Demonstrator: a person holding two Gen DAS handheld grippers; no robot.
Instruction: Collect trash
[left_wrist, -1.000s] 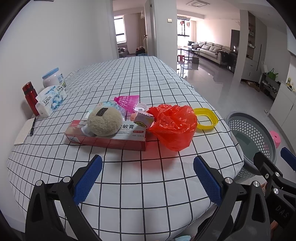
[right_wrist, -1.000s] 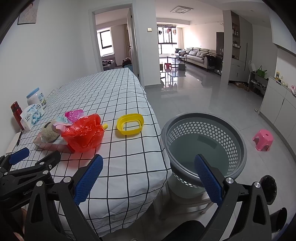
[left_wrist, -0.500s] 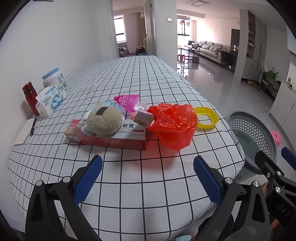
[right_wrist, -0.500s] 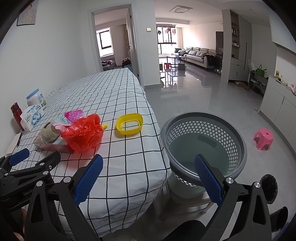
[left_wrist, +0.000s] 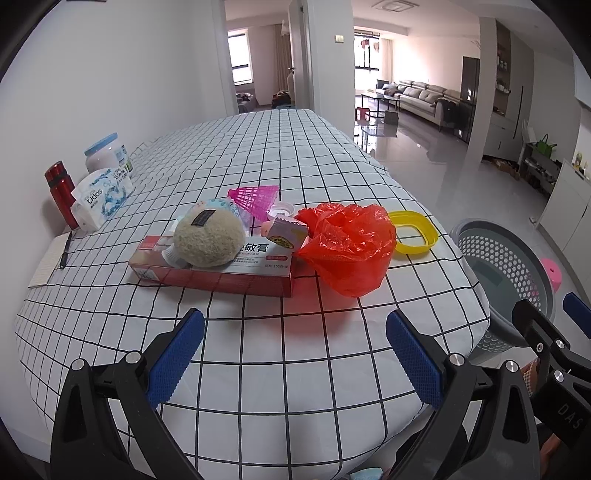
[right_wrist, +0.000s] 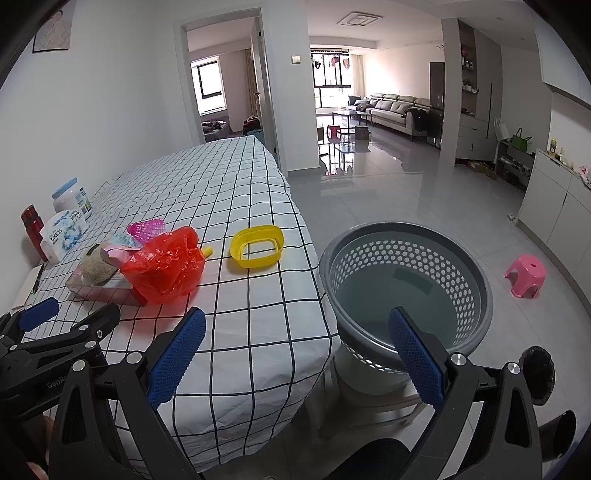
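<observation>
The tabletop (left_wrist: 295, 155), under a white checked cloth, is carrying everything. Just off its right edge a grey basket (right_wrist: 406, 284) is sitting on the floor, holding nothing that can be seen. The left claw (left_wrist: 293, 354) is hovering over the near end of the cloth with its blue pads spread wide and nothing between them. The right claw (right_wrist: 295, 350) is likewise gaping and gripping nothing, hanging across the table's edge and the basket rim. The trash is lying in a cluster mid-table: a red bag (left_wrist: 349, 247) is touching a long red box (left_wrist: 221, 267), on which a beige ball (left_wrist: 209, 240) is resting. A yellow ring (left_wrist: 413, 232) is lying just beside the bag, nearer the basket.
</observation>
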